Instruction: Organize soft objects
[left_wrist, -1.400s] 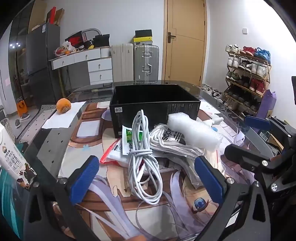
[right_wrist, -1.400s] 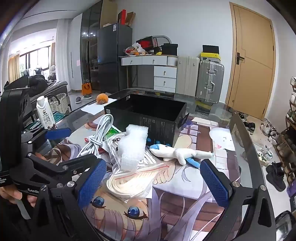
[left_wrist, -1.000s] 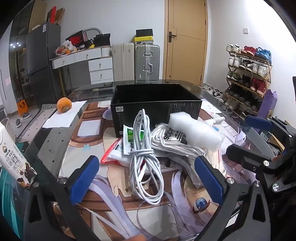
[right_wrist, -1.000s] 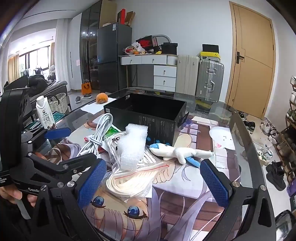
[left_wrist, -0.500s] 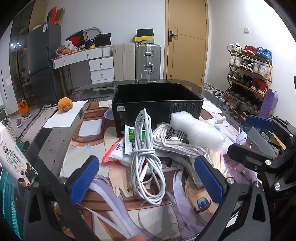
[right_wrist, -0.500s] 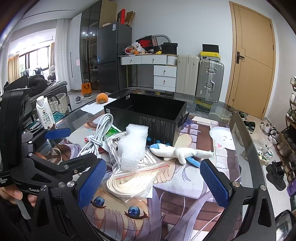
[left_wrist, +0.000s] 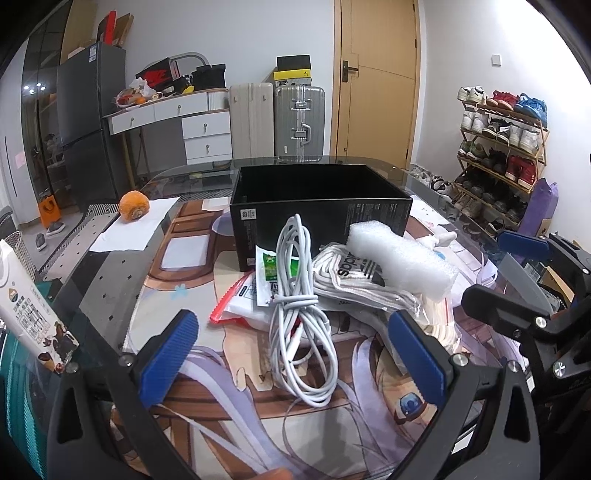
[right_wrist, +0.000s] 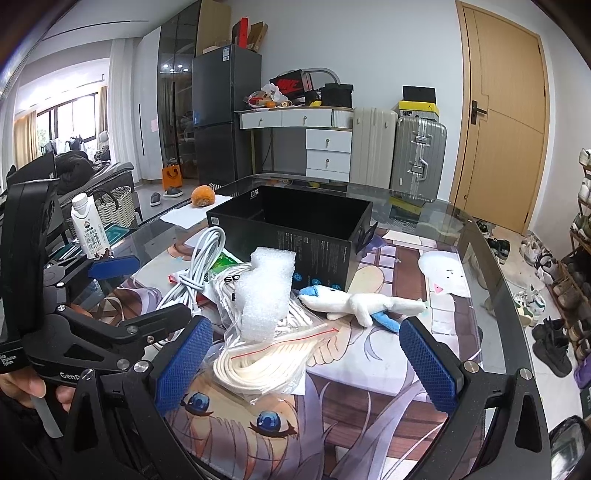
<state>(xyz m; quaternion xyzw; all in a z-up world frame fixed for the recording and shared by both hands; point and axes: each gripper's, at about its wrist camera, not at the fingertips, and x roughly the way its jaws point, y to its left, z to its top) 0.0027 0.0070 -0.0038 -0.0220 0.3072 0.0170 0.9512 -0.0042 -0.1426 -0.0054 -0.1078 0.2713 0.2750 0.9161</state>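
Left tool (left_wrist: 293, 349), jaws spread and empty, faces a coiled white cable (left_wrist: 301, 317) lying between its fingers; beyond it sits the open black box (left_wrist: 319, 218). Right tool (right_wrist: 306, 356), likewise wide open and empty, faces a bagged cord bundle (right_wrist: 258, 360) topped by a foam roll (right_wrist: 267, 291). Only the right view fully shows the white plush toy (right_wrist: 364, 304) on the table (right_wrist: 476, 258), beside the box.

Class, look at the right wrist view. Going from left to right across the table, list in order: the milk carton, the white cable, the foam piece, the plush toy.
milk carton → white cable → foam piece → plush toy
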